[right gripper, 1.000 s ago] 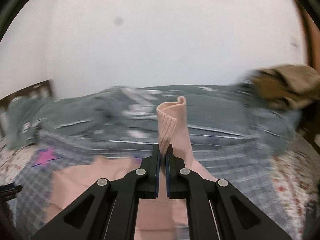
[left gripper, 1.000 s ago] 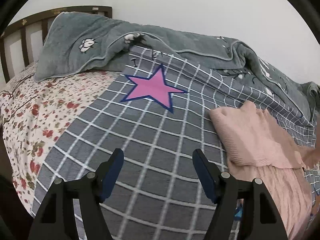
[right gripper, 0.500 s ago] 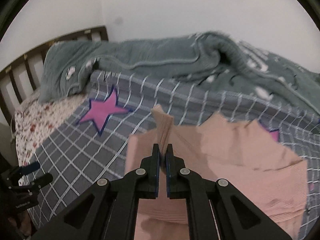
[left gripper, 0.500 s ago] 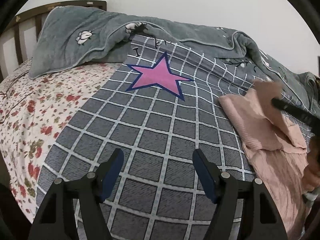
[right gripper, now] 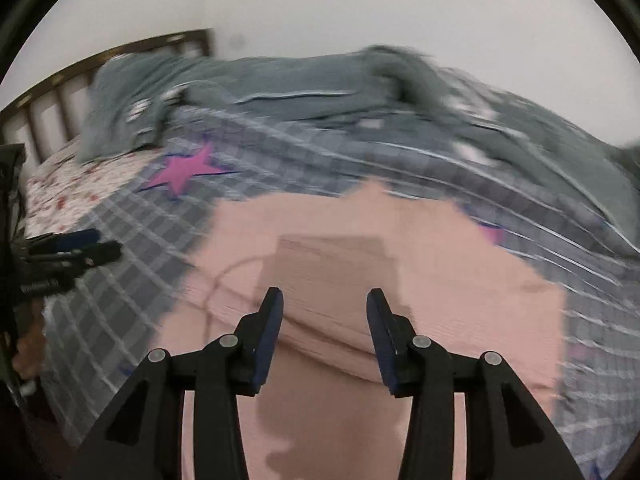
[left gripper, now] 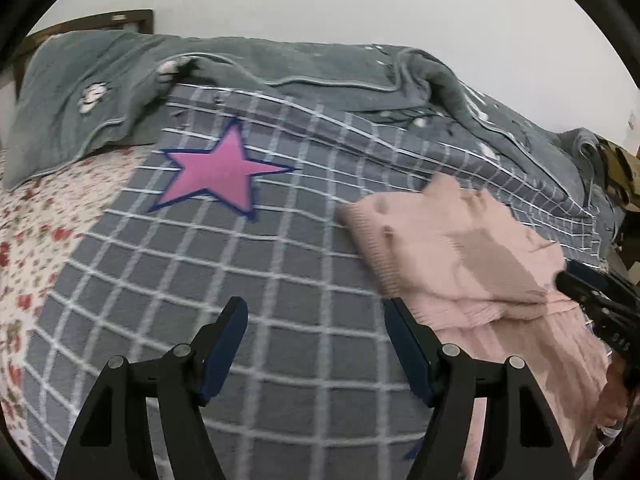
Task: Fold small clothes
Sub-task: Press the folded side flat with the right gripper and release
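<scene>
Bed against a plain pale wall; wooden headboard [right gripper: 100, 60] at far left. The bed carries a grey checked cover [left gripper: 248, 280] with a pink star [left gripper: 218, 174], a floral sheet [left gripper: 36, 240] at its left edge, and a rumpled grey-green blanket [left gripper: 280, 64] along the wall side.

Left hand-held gripper [left gripper: 316, 346]: jaws spread wide, nothing between them, only bare checked cover ahead of and below the fingertips. The star lies farther ahead, slightly to its left.

Pink knit garment [right gripper: 360, 280]: lies flat on the checked cover, partly folded, one layer lapped over another. Seen from the left hand-held gripper it sits ahead and to the right, just beside the right finger.

Right hand-held gripper [right gripper: 325, 336]: directly over the garment, jaws opening, pads clear of the fabric; the garment lies beneath and ahead of the gap. Right wrist view is motion-blurred. The left hand-held gripper shows at its far left, over the cover.
</scene>
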{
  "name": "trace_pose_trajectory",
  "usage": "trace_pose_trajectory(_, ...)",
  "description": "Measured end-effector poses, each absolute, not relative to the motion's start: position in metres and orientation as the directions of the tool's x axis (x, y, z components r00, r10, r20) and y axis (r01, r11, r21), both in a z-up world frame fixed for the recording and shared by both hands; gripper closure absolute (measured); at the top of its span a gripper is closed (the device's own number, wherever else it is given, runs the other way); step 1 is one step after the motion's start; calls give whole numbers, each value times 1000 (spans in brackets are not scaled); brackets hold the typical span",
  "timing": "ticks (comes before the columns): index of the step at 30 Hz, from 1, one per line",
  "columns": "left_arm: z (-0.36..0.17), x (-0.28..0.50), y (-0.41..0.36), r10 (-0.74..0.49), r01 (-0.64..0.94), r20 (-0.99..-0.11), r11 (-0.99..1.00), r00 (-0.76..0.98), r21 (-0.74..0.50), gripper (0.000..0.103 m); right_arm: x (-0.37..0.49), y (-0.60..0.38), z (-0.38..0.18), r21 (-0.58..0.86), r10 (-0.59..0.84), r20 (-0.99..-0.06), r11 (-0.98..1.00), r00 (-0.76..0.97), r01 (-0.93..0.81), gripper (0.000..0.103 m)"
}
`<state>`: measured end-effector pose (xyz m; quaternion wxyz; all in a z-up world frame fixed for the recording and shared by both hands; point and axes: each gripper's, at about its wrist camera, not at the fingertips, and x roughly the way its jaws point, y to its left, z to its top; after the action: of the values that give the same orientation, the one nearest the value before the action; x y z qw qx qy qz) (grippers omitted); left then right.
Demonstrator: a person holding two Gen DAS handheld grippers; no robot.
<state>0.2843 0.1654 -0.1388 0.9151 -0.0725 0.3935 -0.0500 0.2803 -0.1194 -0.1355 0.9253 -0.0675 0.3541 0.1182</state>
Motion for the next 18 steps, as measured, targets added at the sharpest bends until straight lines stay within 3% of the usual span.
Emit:
trace_pose_trajectory(4,-144,301,136,-202,74,-720,976,664,-205,35,272,-203,-137,-31,50,-662,995,748,-94,60)
trace_pose_trajectory(6,-149,308,123,-222,83,-719,971,658,-224,46,268,-242,-144,-7,14,-671,1000,742,-26,60)
trace_pose_trajectory(7,-150,309,120,-231,87,-718,969,656,-232,61,266,-257,-148,3,7,-677,1000,736,-7,60)
trace_pose_trajectory(13,-159,320,101,-260,97,-720,961,644,-260,69,261,-302,-171,46,32,-698,999,715,0,60)
trace_pose_trajectory(18,-161,326,95,-244,67,-740,963,627,-261,89,260,-301,-188,75,84,-711,996,698,-44,60)
